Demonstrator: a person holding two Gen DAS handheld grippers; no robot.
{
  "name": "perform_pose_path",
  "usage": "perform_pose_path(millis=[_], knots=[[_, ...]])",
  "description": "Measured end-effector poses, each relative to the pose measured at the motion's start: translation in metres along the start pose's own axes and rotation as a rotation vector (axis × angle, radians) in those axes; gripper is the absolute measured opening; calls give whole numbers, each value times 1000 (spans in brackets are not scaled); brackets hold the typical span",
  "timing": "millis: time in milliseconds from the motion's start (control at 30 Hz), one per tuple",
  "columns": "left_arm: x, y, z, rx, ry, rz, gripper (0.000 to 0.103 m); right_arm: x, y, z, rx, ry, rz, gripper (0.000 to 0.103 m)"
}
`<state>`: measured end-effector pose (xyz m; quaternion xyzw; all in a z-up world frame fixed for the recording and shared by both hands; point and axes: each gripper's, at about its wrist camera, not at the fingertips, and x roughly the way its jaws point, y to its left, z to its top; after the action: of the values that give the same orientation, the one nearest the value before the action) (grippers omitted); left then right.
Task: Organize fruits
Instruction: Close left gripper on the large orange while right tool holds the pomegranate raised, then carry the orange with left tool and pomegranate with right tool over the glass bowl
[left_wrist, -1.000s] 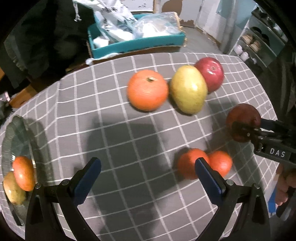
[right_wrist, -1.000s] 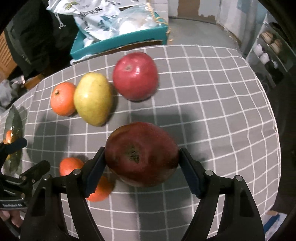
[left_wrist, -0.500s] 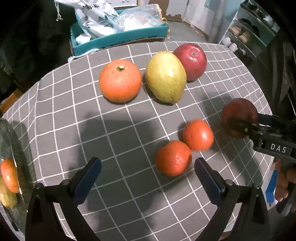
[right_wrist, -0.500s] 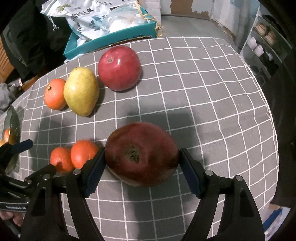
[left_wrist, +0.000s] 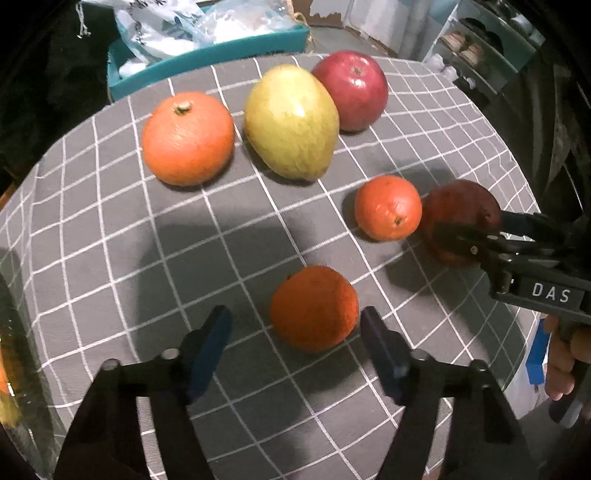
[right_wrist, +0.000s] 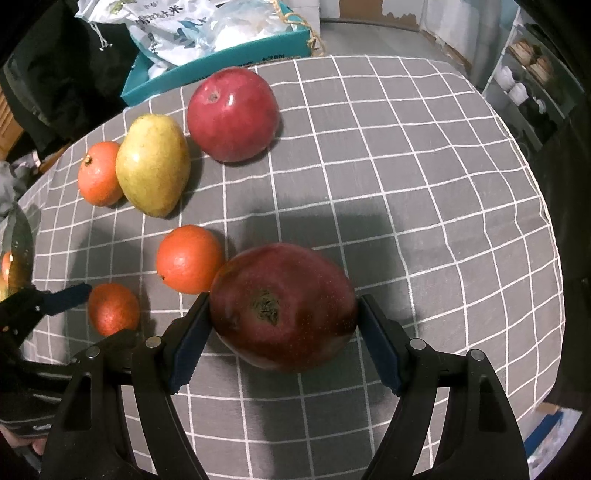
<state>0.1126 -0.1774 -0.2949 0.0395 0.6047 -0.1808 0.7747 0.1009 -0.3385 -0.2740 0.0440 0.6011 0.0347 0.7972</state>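
Left tongs closing, pointing steeply down at the table — a small orange sits between the blue pads. The right pad looks at or just beside the skin; the left pad stands clear, so no grip yet.

Right tongs clamped on a dark red fruit, both pads pressed on its flanks.

Other fruit: a second small orange just beyond the left tongs and to their right, near the right tongs' load. Farther ahead, a row — big orange, mango, red apple. A glass plate, fruit on it, at the left tongs' far left edge.

Step in hand, as judged: pick the small orange.
- Centre it between the pads first; it sits off toward the right pad, and one-sided contact may roll it.
- Pads across the widest part, low.
- Close gently — soft peel.
- Lift straight, clear of the neighbour and the right tongs.
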Motion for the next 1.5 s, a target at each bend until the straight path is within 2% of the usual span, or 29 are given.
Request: perform_pose_path(millis=[33, 100, 133, 233, 433, 867, 1500], knots=[[1, -1, 0, 0, 2, -4, 63, -1, 1, 0, -5, -3, -1, 78], [0, -2, 0, -4, -6, -33, 47, -2, 3, 0, -15, -9, -3, 78], [-2, -4, 0, -1, -15, -37, 45, -4, 4, 0, -21, -15, -4, 78], [-7, -6, 2, 23, -43, -1, 45, -6, 8, 1, -39, -29, -17, 78], [-22, -4, 3, 13, -87, 11, 44, -14, 13, 3, -56, -56, -25, 78], [-71, 18, 2, -64, -193, 53, 44, -46, 37, 11, -122, -144, -42, 78], [-148, 45, -10, -126, -336, 73, 44, -113, 74, 13, -183, -276, 16, 77]])
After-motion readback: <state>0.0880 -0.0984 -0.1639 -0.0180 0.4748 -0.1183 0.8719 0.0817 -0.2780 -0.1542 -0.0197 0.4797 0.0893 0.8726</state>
